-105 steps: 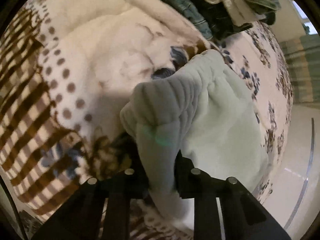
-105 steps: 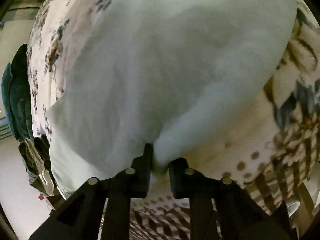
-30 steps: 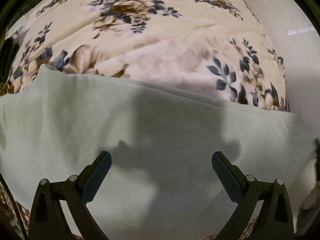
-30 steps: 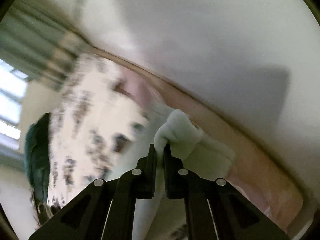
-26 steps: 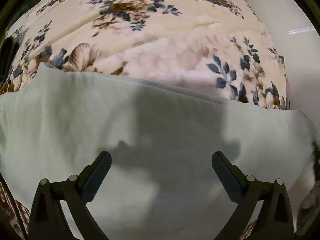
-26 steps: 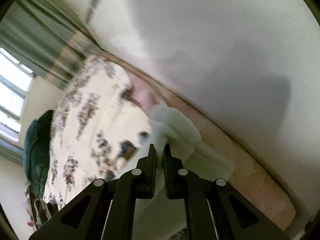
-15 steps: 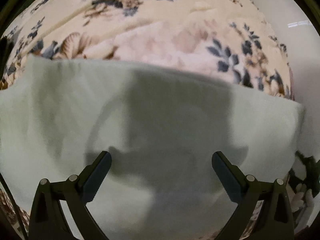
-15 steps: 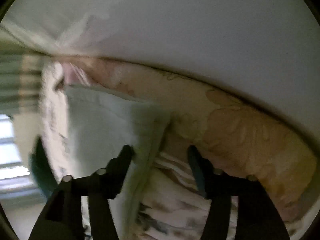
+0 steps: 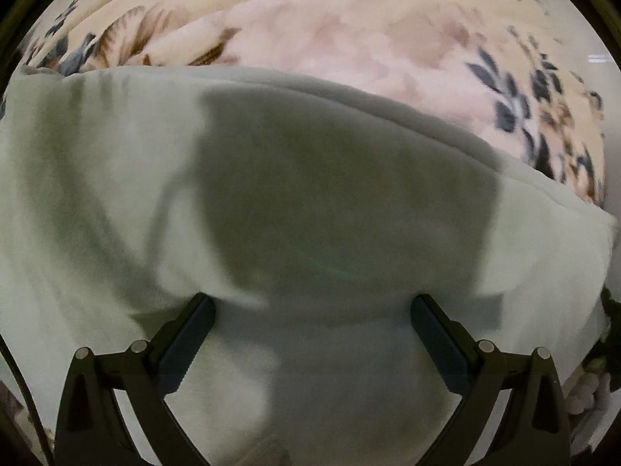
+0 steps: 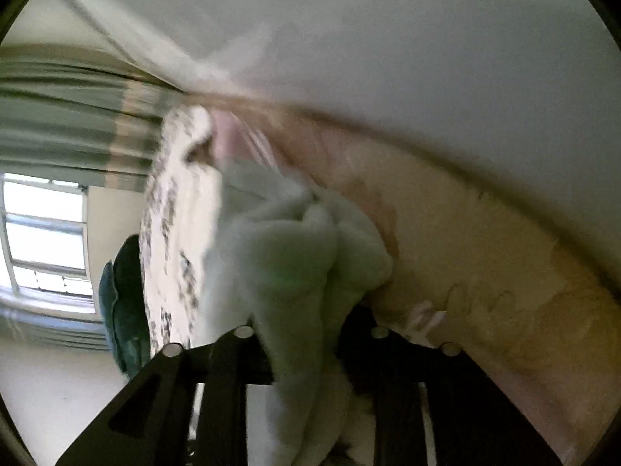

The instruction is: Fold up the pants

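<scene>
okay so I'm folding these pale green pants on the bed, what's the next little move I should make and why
Probably carry the right gripper across and lay its pinched bunch of the pants over the flat part. It is shut on a lifted fold, while the left gripper is open above the pants spread on the floral blanket, so that hand looks free to pin or smooth the cloth.
</scene>
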`<move>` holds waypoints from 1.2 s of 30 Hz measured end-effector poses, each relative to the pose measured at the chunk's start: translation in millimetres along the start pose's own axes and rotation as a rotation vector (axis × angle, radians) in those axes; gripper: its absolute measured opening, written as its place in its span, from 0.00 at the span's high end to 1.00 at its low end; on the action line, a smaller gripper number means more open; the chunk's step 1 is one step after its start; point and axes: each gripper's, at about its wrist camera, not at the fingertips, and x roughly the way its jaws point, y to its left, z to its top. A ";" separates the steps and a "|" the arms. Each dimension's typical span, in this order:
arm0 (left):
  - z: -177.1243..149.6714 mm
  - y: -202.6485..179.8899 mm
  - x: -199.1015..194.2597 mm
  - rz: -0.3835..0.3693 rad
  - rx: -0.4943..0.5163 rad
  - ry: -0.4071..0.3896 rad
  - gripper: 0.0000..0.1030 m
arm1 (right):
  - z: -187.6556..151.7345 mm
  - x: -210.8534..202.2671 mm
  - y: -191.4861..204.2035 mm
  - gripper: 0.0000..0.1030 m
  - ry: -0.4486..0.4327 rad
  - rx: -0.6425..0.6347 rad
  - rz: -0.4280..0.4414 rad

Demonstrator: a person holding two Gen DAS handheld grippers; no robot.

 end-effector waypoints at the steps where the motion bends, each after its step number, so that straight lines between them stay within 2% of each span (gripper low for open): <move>1: 2.6 -1.0 0.2 0.004 -0.008 0.015 0.00 | 3.4 12.1 -11.6 0.68 0.034 0.055 0.046; 3: 5.9 1.8 -5.7 -0.013 -0.043 0.020 0.00 | 5.6 16.5 -20.1 0.70 0.034 0.094 0.096; 6: 2.8 9.8 -24.4 -0.069 -0.069 -0.026 0.00 | 6.3 5.4 -1.3 0.80 -0.008 0.031 0.032; 10: -3.7 27.3 -51.7 -0.043 -0.049 -0.085 0.00 | -2.6 -40.6 29.1 0.82 -0.126 0.013 0.041; 14: -13.7 57.9 -84.8 -0.050 -0.086 -0.126 0.00 | -27.0 -63.4 100.5 0.82 -0.114 -0.177 0.021; 18: -27.1 101.9 -121.3 -0.040 -0.117 -0.172 0.00 | -72.9 -49.2 185.0 0.82 -0.073 -0.370 -0.023; 22: -45.1 147.8 -141.3 -0.043 -0.172 -0.196 0.00 | -146.2 -9.2 255.0 0.82 -0.001 -0.572 -0.093; 26: -63.3 212.5 -163.7 -0.040 -0.249 -0.212 0.00 | -253.5 49.2 297.6 0.82 0.120 -0.768 -0.173; 31: -85.9 275.4 -173.7 -0.011 -0.324 -0.208 0.00 | -393.0 126.2 305.2 0.82 0.294 -0.983 -0.229; 33: -91.8 298.1 -175.1 -0.005 -0.354 -0.214 0.00 | -449.4 144.4 303.1 0.82 0.332 -1.112 -0.271; 34: -92.6 304.3 -174.6 -0.005 -0.359 -0.213 0.00 | -472.8 155.3 299.4 0.81 0.335 -1.184 -0.313; 36: -91.3 313.3 -171.1 -0.015 -0.364 -0.208 0.00 | -491.8 169.9 289.3 0.78 0.330 -1.239 -0.373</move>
